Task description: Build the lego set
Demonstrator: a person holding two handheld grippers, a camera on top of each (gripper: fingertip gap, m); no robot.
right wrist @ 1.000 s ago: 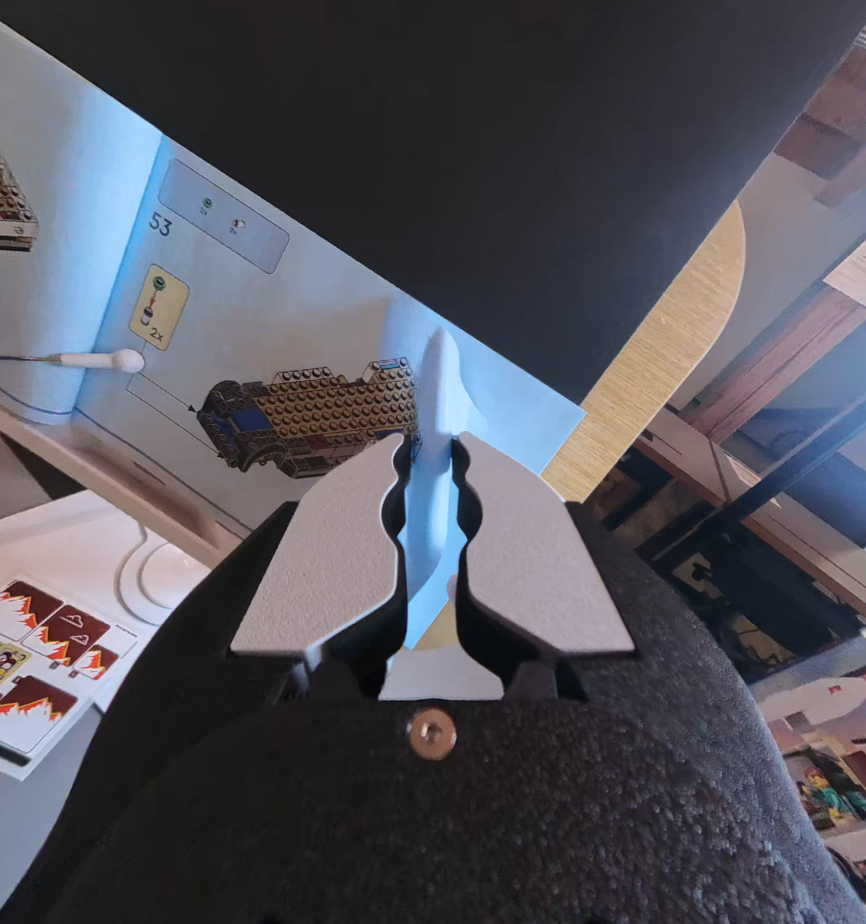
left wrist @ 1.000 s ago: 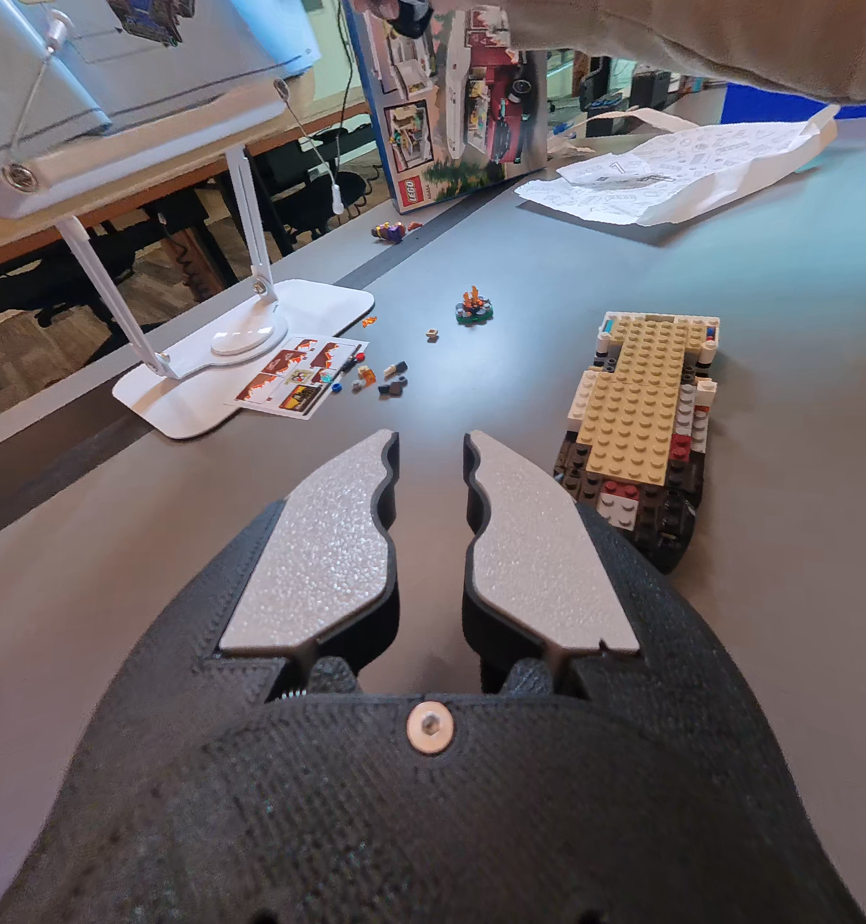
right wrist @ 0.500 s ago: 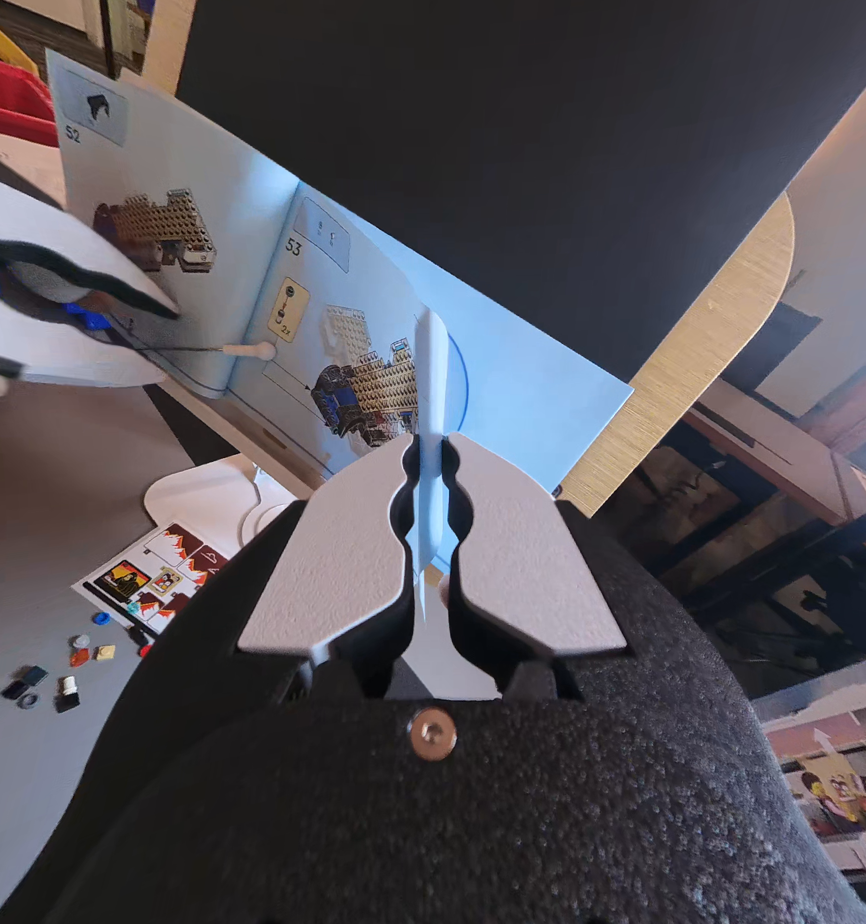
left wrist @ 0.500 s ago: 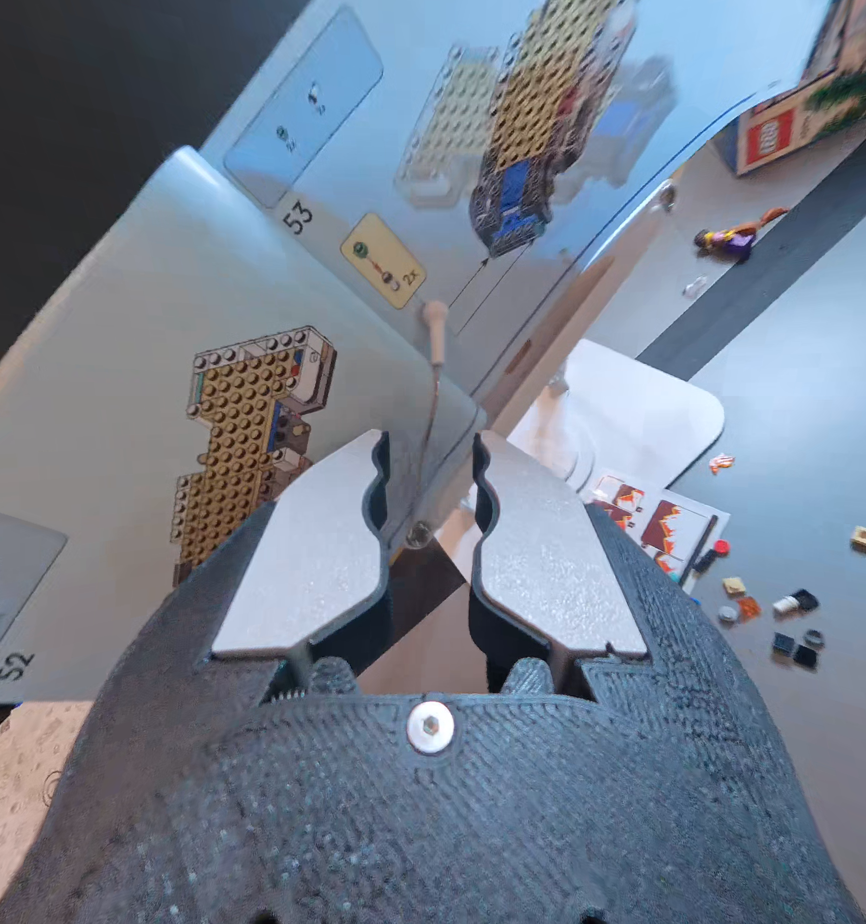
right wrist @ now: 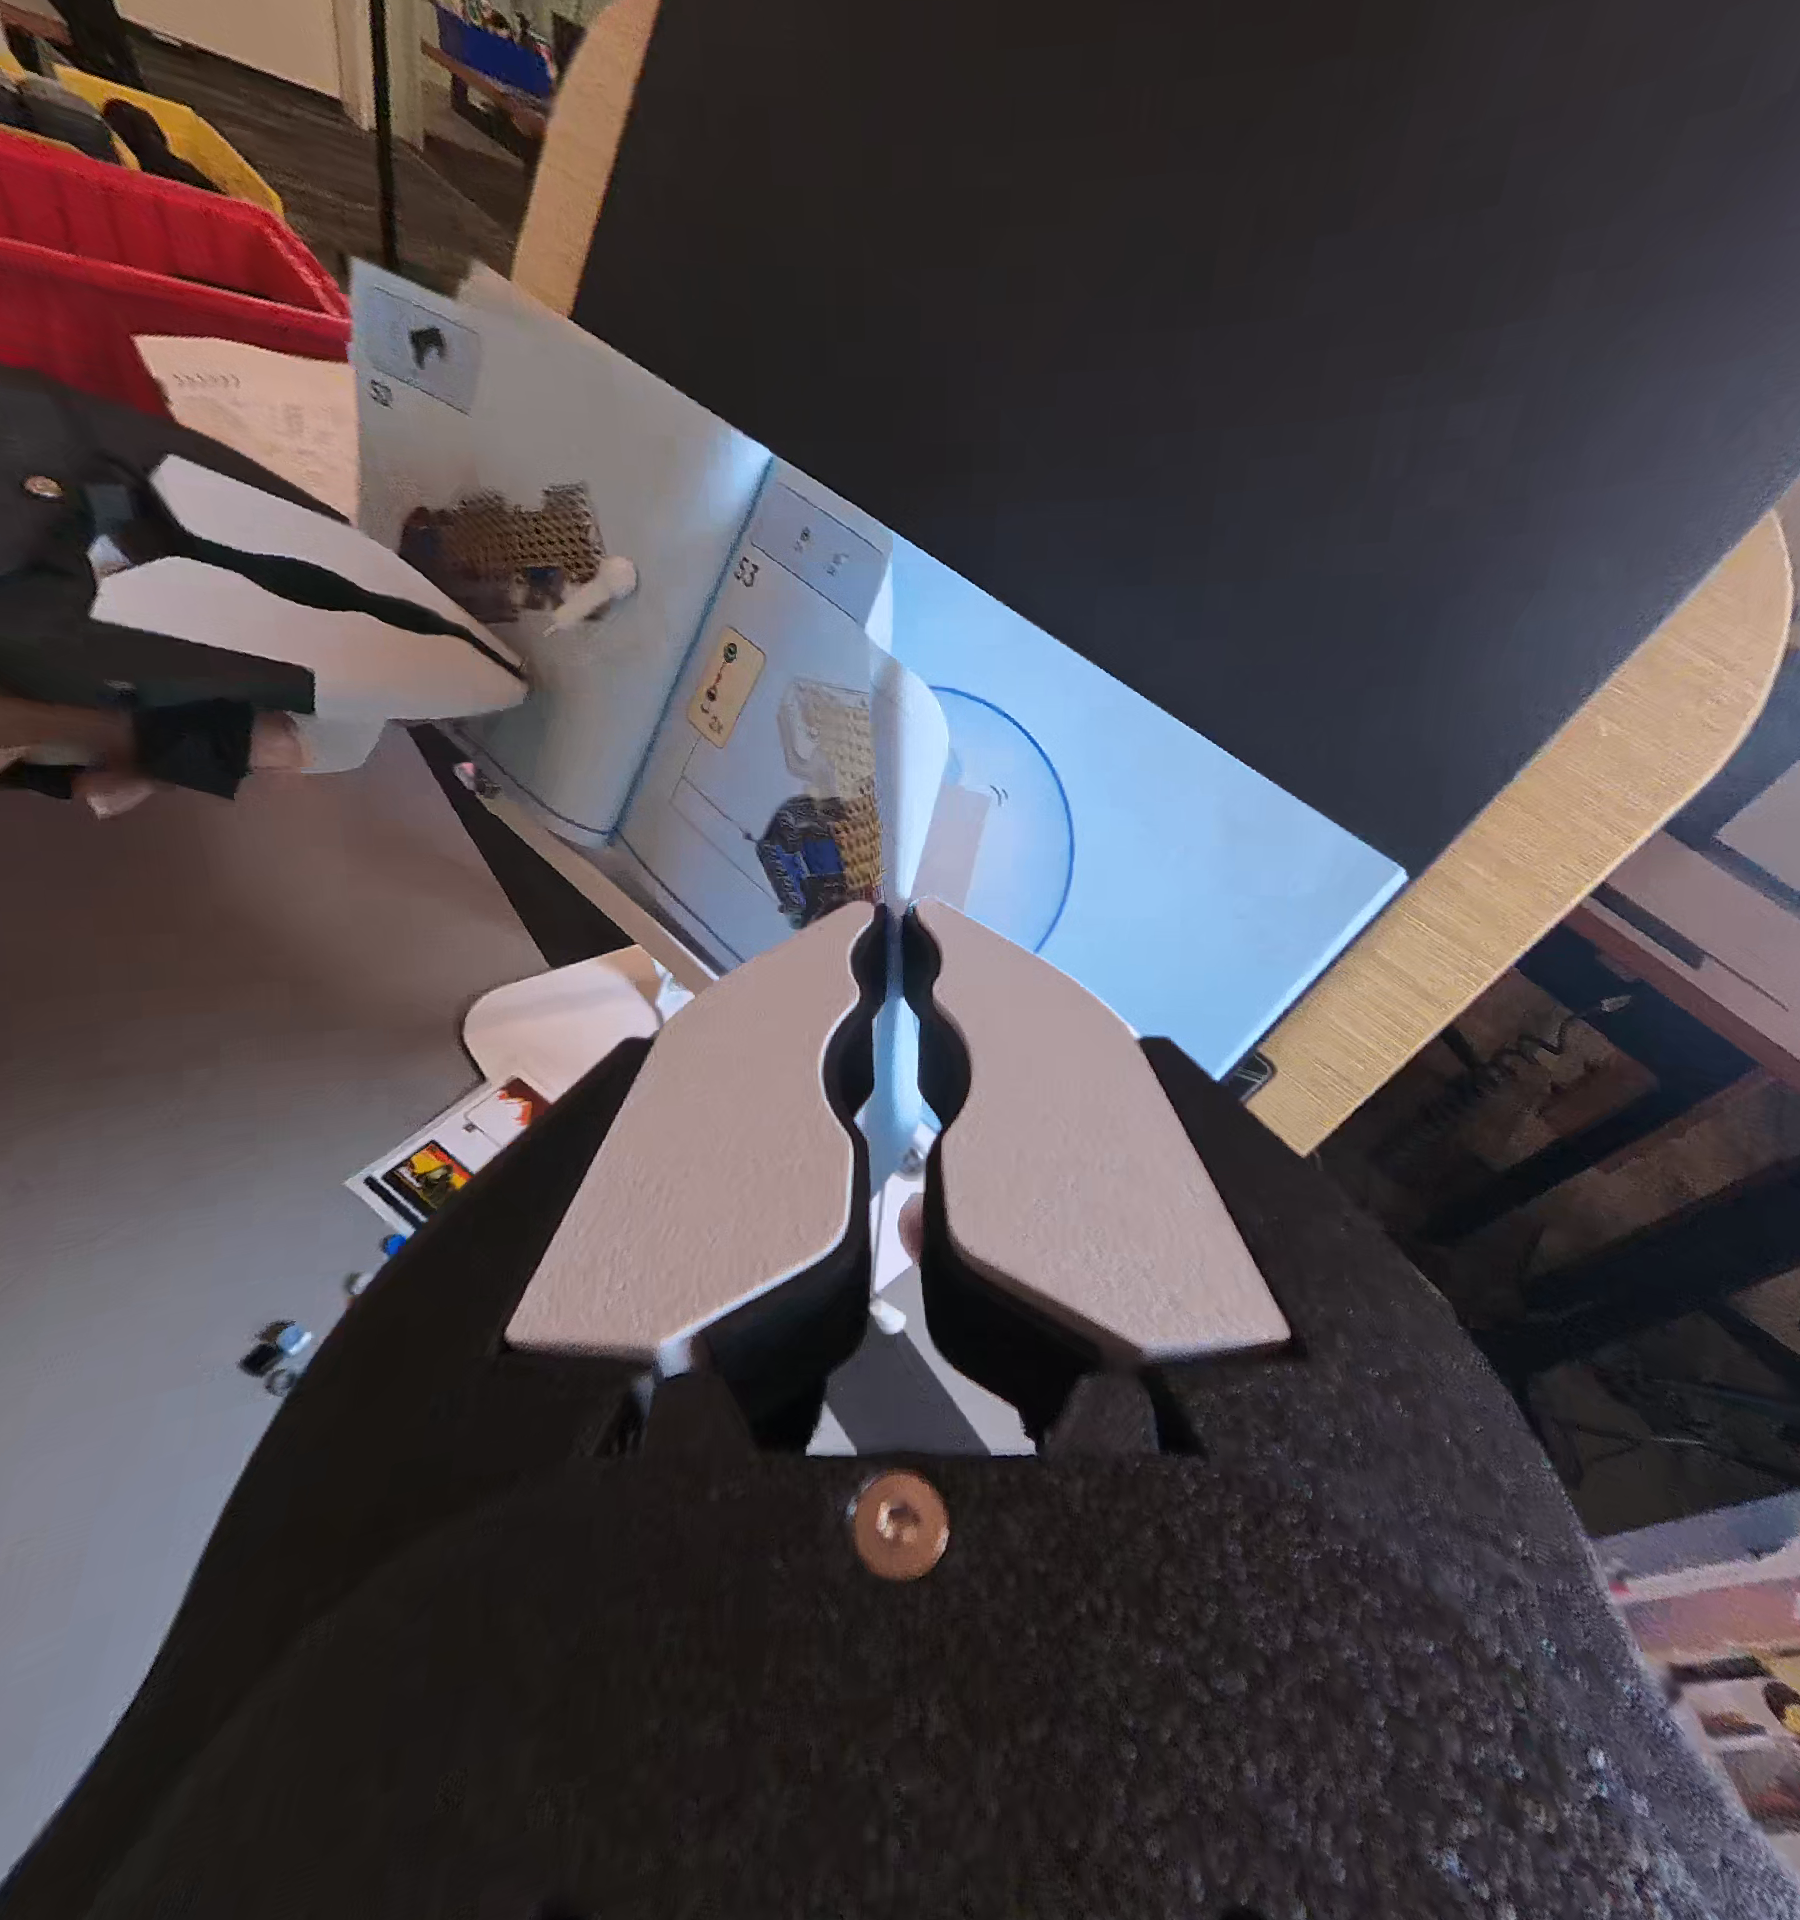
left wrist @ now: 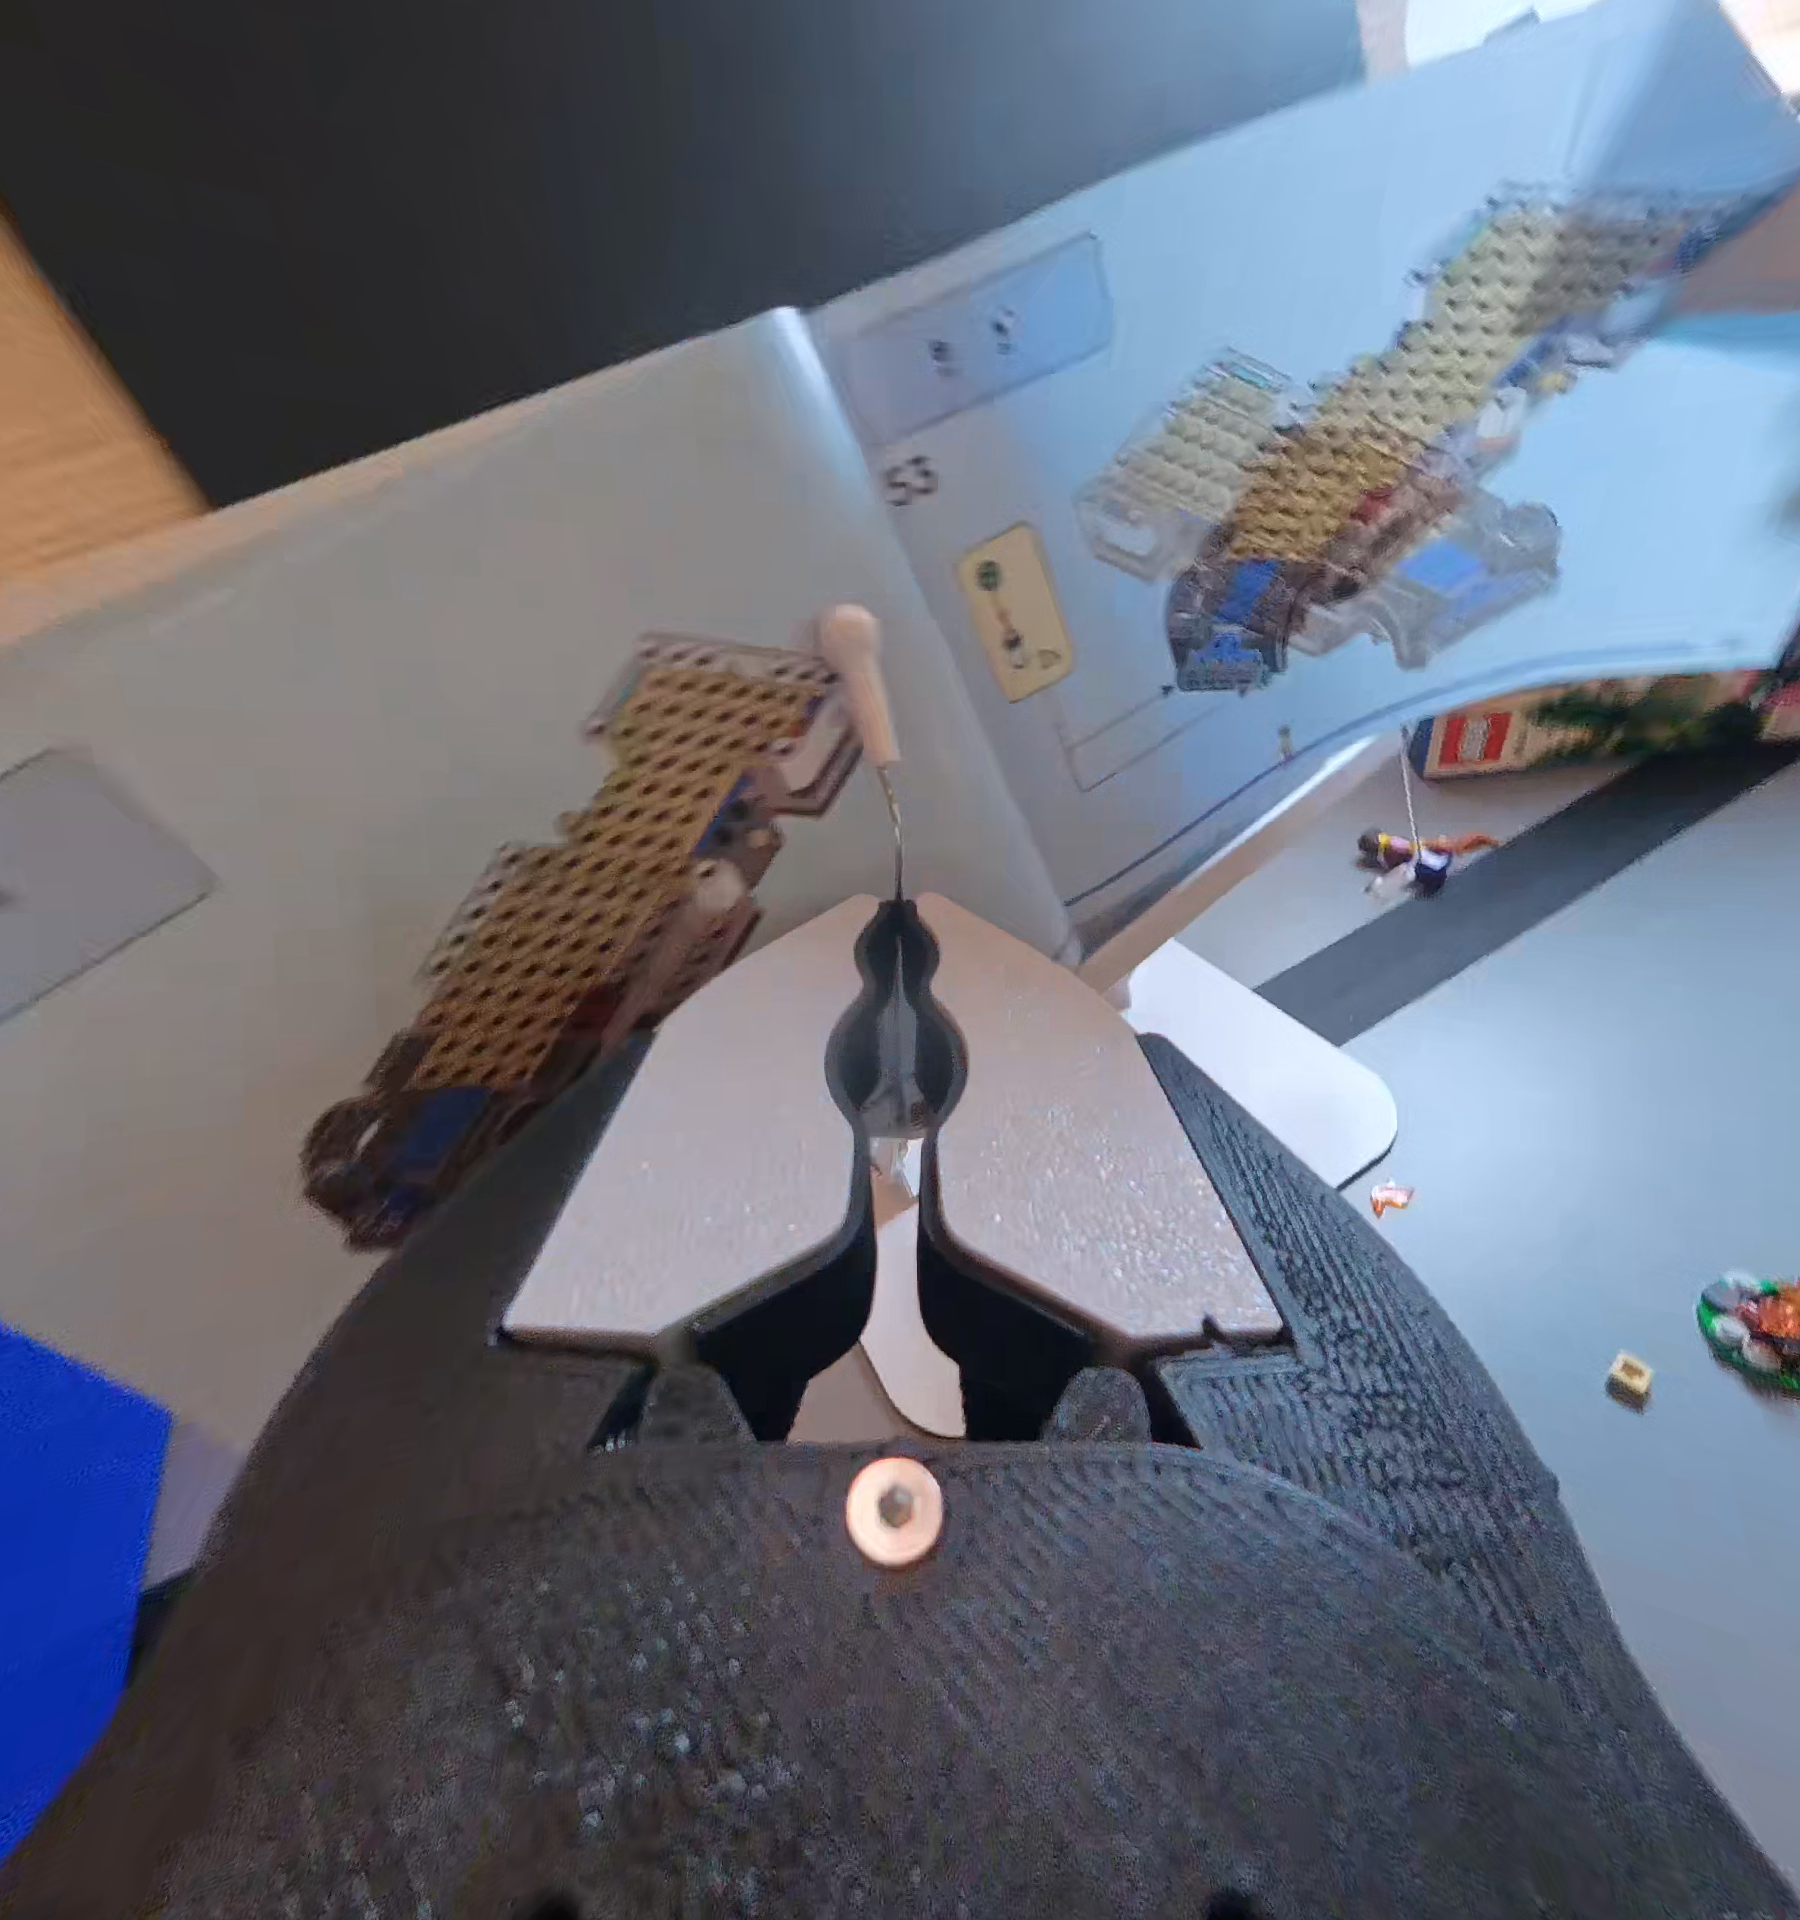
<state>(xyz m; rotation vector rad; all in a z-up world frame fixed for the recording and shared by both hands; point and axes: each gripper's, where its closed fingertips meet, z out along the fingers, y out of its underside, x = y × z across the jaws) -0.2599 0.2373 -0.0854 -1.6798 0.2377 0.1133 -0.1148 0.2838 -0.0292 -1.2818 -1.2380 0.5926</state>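
Left gripper [left wrist: 901, 920] clamped on the thin wire [left wrist: 893, 831] of the stand's page clip, near the booklet [left wrist: 376, 665]'s left page; right gripper [right wrist: 898, 920] pinched on a lifted page [right wrist: 901, 748], right of the fold; loose bricks [left wrist: 1774, 1340] on the table [left wrist: 1654, 1039], far right

Each camera sat just behind its own tongs and looked forward along them, down at an angle. The left view faced the open instruction booklet [left wrist: 584, 623] from very close, with the grey tabletop [left wrist: 1602, 1091] falling away to its right. The right view stood a little farther back, facing the same booklet [right wrist: 584, 665] from its right-hand side. Both shared the booklet's two open pages and its white stand [right wrist: 553, 1013]; the right view also took in the left tongs [right wrist: 522, 670].
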